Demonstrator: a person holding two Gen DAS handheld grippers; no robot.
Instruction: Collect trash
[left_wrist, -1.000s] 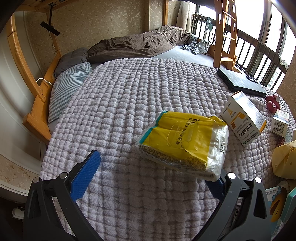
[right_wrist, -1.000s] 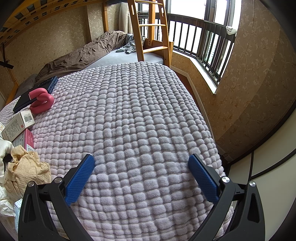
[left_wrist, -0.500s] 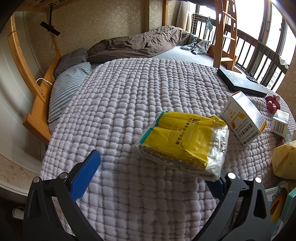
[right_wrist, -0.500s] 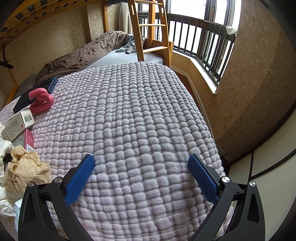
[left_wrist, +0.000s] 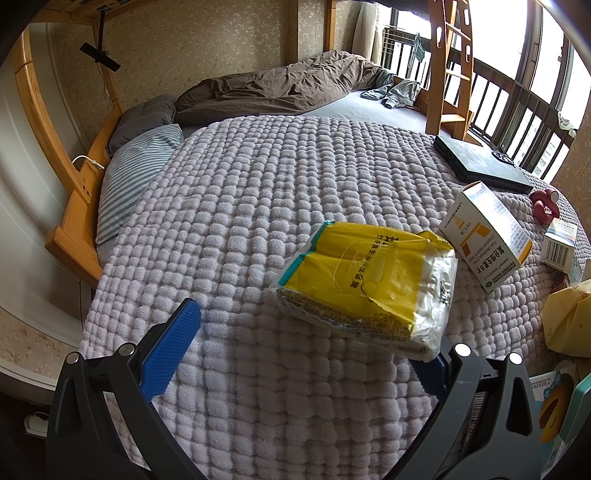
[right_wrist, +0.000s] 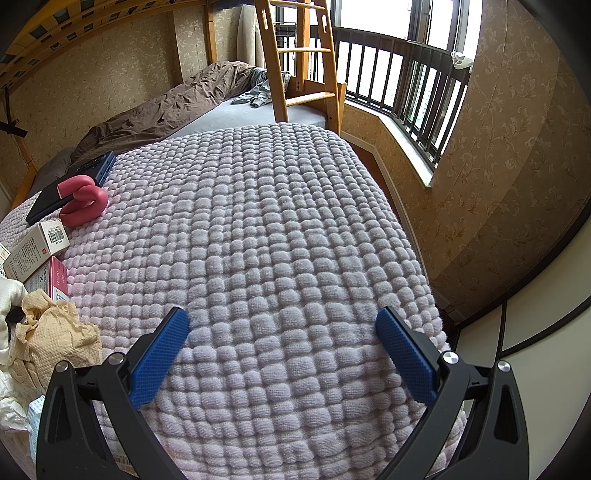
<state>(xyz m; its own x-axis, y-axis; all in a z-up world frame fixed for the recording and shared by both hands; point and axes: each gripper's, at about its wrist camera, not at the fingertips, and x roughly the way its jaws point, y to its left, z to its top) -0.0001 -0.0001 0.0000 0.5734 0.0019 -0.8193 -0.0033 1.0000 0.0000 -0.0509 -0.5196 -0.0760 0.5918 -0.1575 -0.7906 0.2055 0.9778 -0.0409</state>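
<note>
A yellow and white plastic tissue pack (left_wrist: 369, 284) lies on the lilac knobbly blanket (left_wrist: 277, 192), just ahead of my left gripper (left_wrist: 306, 354), which is open; the pack's near corner hides the right fingertip. A white and orange carton (left_wrist: 487, 236) and a small barcode box (left_wrist: 557, 249) lie to its right. My right gripper (right_wrist: 282, 347) is open and empty over bare blanket (right_wrist: 288, 229). Crumpled tan paper (right_wrist: 51, 336), a white box (right_wrist: 37, 249) and a pink box (right_wrist: 55, 280) lie at its left.
A black laptop (left_wrist: 480, 162) and a pink clip (right_wrist: 83, 201) lie further back. A wooden ladder (right_wrist: 295, 59) stands at the bed's far side. Brown duvet (left_wrist: 280, 85) and a striped pillow (left_wrist: 136, 173) lie beyond. The blanket drops off at the right edge (right_wrist: 417, 258).
</note>
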